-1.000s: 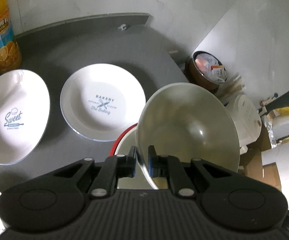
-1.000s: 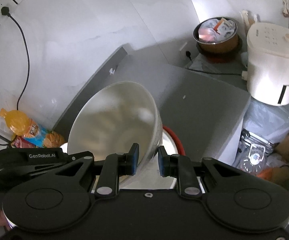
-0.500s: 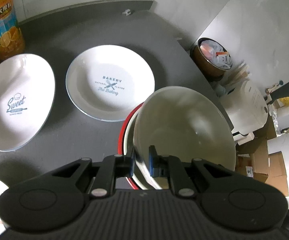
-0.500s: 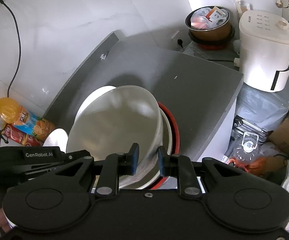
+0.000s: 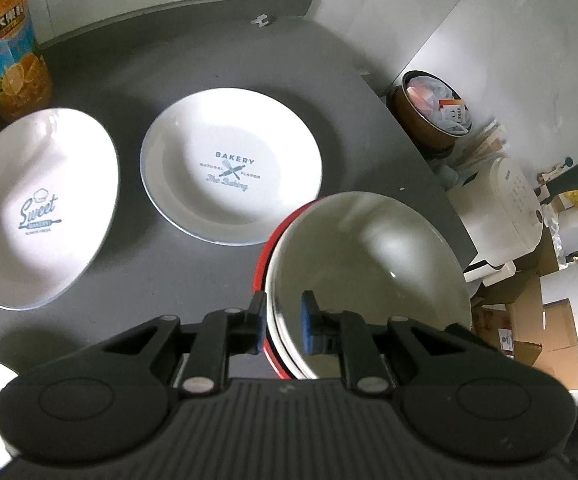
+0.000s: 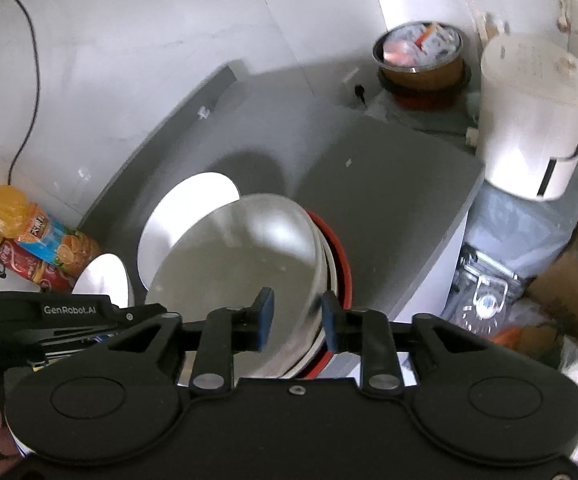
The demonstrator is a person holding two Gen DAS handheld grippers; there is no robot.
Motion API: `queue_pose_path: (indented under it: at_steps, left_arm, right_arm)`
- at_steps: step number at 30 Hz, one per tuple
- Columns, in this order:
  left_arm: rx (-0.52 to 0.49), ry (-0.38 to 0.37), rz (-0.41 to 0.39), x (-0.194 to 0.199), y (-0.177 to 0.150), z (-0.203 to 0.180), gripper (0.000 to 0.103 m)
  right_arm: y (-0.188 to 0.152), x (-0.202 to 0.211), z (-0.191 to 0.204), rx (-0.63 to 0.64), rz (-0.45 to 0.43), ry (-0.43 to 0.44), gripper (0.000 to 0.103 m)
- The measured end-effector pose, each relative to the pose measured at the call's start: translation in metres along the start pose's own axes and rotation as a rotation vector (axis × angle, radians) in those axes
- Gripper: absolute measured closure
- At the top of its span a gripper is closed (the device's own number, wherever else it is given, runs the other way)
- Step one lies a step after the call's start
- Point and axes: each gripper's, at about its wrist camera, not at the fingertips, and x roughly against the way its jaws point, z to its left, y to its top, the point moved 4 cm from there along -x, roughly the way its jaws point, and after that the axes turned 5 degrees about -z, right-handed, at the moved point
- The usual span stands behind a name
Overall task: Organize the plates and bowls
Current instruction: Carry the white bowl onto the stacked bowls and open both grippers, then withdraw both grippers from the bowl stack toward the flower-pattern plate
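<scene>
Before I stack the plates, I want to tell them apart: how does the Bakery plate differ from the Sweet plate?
The Bakery plate carries a crossed whisk and rolling pin; the Sweet plate carries a chef's hat over script lettering. The Bakery plate lies beside the stacked bowls; the Sweet plate lies further left, near the orange juice bottle. Both are white, shallow, empty and flat on the grey table.
</scene>
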Motion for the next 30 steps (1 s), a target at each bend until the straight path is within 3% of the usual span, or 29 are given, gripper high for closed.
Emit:
queue_pose_path:
  at_steps: [5,7,17,24,26,28,30]
  left_arm:
    - [0.007,-0.005,-0.016,0.006,-0.001,0.005,0.083]
    - [0.011,-0.005,-0.020,0.008,0.000,0.008,0.083]
    - [0.030,-0.008,-0.026,0.013,-0.006,0.015,0.078]
    - [0.042,-0.015,-0.038,0.026,-0.013,0.021,0.076]
    - [0.053,-0.003,-0.040,0.030,-0.014,0.023,0.065]
    - [0.061,0.011,-0.054,0.037,-0.016,0.025,0.054]
    - [0.064,0.024,-0.073,0.044,-0.017,0.027,0.045]
  right_arm:
    - [0.001,0.008,-0.004,0.017,-0.014,0.004,0.076]
    - [-0.004,0.004,-0.006,0.025,0.001,0.004,0.090]
    - [-0.011,-0.002,-0.009,0.018,0.031,0.015,0.095]
    - [-0.006,0.011,-0.007,0.025,0.033,0.035,0.089]
    - [-0.005,0.014,-0.003,0.037,0.036,0.048,0.084]
    - [-0.004,0.016,0.001,0.054,0.041,0.060,0.065]
    - [-0.002,0.019,0.006,0.082,0.037,0.064,0.055]
